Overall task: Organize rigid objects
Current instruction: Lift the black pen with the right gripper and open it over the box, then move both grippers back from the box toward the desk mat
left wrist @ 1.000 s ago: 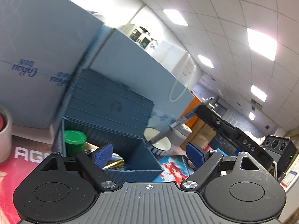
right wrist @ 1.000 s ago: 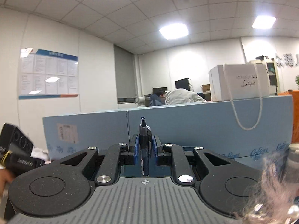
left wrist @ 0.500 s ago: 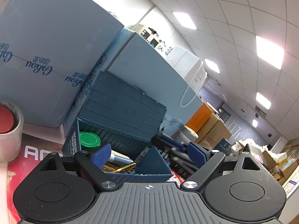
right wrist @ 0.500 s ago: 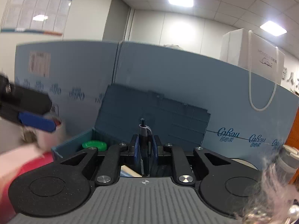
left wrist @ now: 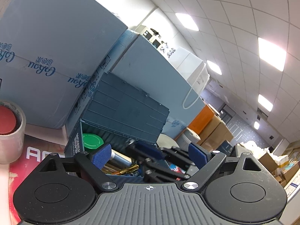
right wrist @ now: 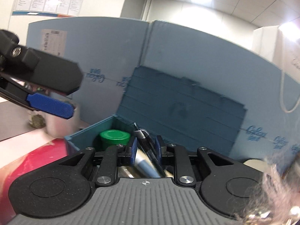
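Note:
A dark blue storage box (right wrist: 90,133) with its lid (right wrist: 180,106) standing open sits against blue foam panels. A green-capped jar (right wrist: 114,137), a grey-blue cylinder (right wrist: 144,164) and gold items (left wrist: 127,169) lie inside. My right gripper (right wrist: 145,151) is over the box, its jaws parted a little, with a black pen (right wrist: 148,150) tilted loosely between them. My left gripper (left wrist: 150,154) is open and empty just in front of the box (left wrist: 75,146). The right gripper shows there too, reaching into the box (left wrist: 161,155).
A roll of clear tape around something red (left wrist: 9,129) stands at the left on a red mat (left wrist: 37,153). A white bowl (left wrist: 166,141) and a grey cup (left wrist: 189,136) stand right of the box. Blue foam panels (left wrist: 56,46) wall the back.
My right gripper has swung down over the box and its jaws have parted, so the pen now tilts loose. My left gripper stayed open and shifted slightly.

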### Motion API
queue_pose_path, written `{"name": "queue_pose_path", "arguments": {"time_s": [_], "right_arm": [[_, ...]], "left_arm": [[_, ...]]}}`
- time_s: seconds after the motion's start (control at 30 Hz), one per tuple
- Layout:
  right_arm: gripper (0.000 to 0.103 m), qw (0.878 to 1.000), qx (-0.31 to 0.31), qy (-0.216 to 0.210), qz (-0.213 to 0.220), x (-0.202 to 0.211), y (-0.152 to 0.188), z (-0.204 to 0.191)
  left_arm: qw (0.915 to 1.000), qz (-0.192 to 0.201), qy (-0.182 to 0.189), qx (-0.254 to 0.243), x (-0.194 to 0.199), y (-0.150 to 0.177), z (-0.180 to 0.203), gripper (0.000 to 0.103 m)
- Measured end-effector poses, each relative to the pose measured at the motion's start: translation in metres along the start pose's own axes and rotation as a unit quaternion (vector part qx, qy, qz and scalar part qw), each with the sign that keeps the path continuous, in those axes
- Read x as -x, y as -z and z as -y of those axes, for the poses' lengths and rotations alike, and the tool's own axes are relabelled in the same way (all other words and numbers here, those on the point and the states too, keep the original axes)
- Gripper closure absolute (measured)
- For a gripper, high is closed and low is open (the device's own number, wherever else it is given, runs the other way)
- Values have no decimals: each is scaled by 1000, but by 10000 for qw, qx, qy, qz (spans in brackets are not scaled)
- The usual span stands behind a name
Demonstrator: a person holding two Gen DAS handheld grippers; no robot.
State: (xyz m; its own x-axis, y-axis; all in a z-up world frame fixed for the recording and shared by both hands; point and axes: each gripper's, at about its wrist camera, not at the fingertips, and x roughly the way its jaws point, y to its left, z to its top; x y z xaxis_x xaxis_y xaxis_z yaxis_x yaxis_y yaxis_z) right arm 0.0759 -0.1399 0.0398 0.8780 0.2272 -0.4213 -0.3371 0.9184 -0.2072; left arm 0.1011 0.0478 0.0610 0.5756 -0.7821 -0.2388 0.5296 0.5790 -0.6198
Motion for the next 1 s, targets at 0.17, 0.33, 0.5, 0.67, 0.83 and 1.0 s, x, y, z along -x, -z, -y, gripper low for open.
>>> {"name": "queue_pose_path", "arguments": {"time_s": [0.17,0.33,0.5,0.67,0.83,1.0], "right_arm": [[82,9988,-276,-338,-214,-10,0,-3],[55,9947,-784,-620,-242,-8,-1,-2],[35,9918,-1122,-609,36,10,-5,2],[13,9899,-1370,-228,278,36,-4,6],[9,9863,-1574,341,365,60,7,9],[4,9767,-1931,699,625,80,15,14]], "left_arm": [[10000,40,12,23,2,-1,-1,12],[10000,52,40,28,3,-1,-1,12],[10000,82,51,25,3,-1,0,11],[9998,180,105,9,6,-2,3,11],[9998,145,106,-53,4,-1,6,11],[9998,104,78,-126,1,0,9,11]]}}
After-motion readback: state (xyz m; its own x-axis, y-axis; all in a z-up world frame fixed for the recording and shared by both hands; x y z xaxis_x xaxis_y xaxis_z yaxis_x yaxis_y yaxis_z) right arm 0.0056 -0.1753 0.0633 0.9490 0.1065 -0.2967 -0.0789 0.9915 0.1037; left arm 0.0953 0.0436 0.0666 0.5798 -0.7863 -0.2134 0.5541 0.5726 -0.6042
